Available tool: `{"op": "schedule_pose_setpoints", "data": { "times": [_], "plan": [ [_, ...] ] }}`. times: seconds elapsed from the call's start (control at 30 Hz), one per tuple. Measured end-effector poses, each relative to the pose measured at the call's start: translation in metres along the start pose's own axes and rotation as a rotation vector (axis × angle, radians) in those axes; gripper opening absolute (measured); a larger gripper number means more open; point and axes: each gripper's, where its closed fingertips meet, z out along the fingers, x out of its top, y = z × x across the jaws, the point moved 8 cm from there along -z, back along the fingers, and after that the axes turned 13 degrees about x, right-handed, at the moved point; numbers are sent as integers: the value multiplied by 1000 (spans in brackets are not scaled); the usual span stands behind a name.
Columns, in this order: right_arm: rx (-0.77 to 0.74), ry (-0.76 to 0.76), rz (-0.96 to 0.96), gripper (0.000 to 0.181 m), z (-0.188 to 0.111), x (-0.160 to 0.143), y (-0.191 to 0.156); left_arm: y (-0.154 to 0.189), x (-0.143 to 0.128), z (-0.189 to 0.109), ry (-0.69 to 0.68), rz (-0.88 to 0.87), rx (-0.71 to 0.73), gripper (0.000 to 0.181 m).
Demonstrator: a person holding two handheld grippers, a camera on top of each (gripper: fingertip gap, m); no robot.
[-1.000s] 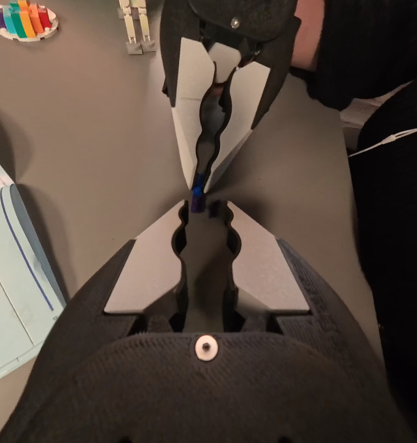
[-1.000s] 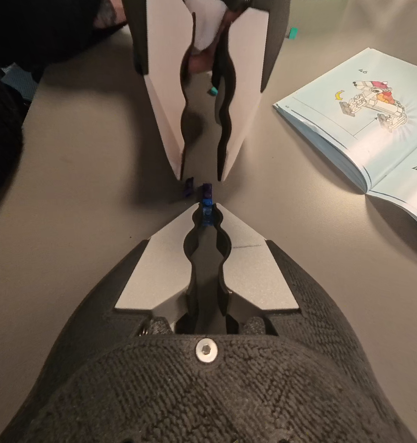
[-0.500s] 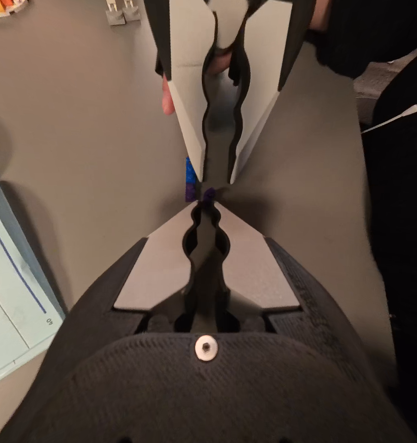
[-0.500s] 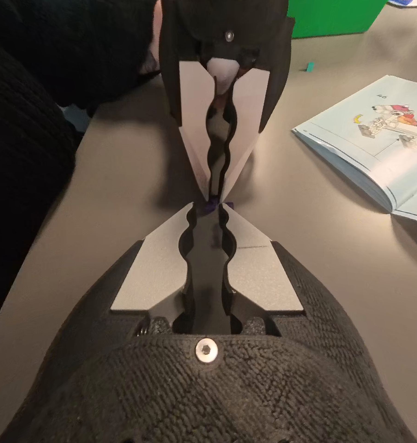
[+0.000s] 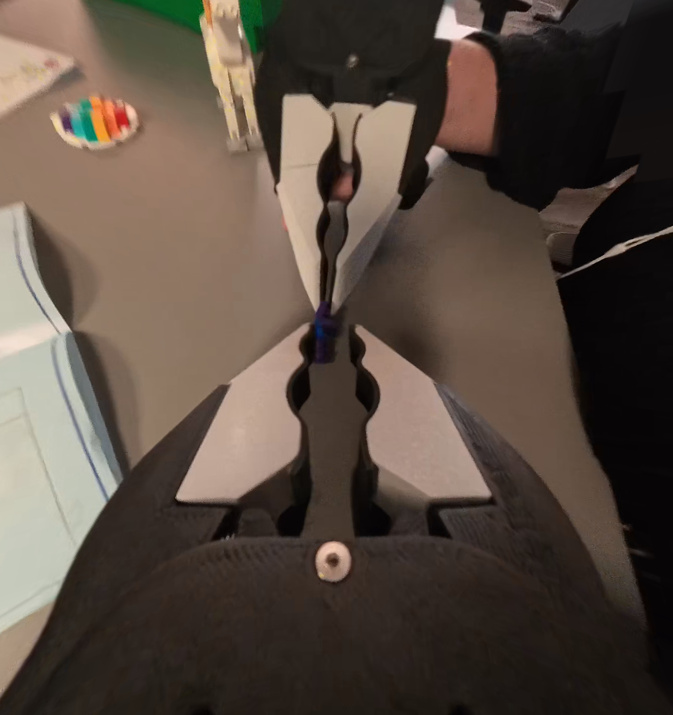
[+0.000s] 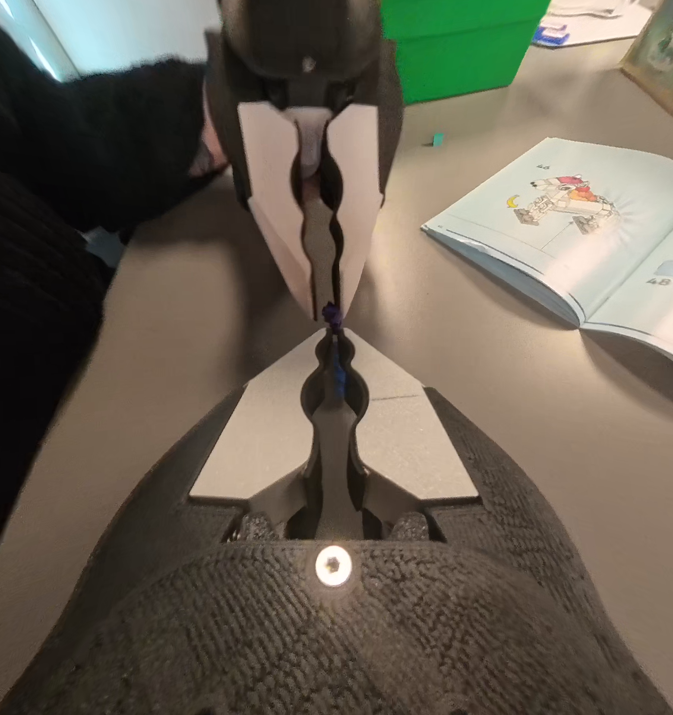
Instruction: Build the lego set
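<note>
A small stack of blue and purple lego pieces [image 5: 322,340] is held above the grey table [image 5: 172,232]. My right gripper [image 6: 335,334] is shut on its blue part [image 6: 339,377]; the purple end [image 6: 332,312] sticks out past the tips. In the left wrist view the right gripper [image 5: 329,305] comes in from the top, tips down on the stack. My left gripper [image 5: 331,329] faces it tip to tip. Its jaws are slightly apart around the stack's lower end, with a gap on the right side. It also shows in the right wrist view [image 6: 330,317].
An open instruction booklet [image 6: 579,240] lies right of the right gripper and also shows in the left wrist view [image 5: 25,425]. A round plate of rainbow pieces [image 5: 95,122], a white lego figure [image 5: 232,77], a green bin [image 6: 462,42] and a teal piece [image 6: 438,139] lie beyond. A person's sleeve [image 5: 559,116] is at the right. Less than 4 cm separates the two grippers' tips.
The right gripper has closed on the blue and purple stack. The left jaws, shut on a purple piece half a second ago, have parted. Both views now show more of the far table.
</note>
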Motion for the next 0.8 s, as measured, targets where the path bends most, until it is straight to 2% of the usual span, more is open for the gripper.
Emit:
{"op": "schedule_pose_setpoints", "data": {
  "times": [0.03,0.13,0.27,0.43,0.63,0.73,0.8],
  "plan": [
    [20,39,30,0,-3,1,1,2,3,-1,32,42,26,24],
    [63,118,100,0,-10,4,3,6,9,-8,122,181,120,31],
    [127,196,182,0,-15,7,4,14,15,-17,230,410,275,27],
    [238,294,292,0,-18,8,5,24,18,-23,299,642,409,22],
    [348,335,383,0,-16,7,3,31,19,-22,335,696,410,19],
    [360,335,405,0,-15,6,4,32,18,-20,333,727,414,1],
    [344,329,404,0,-15,4,5,31,18,-19,297,690,393,0]
  ]
}}
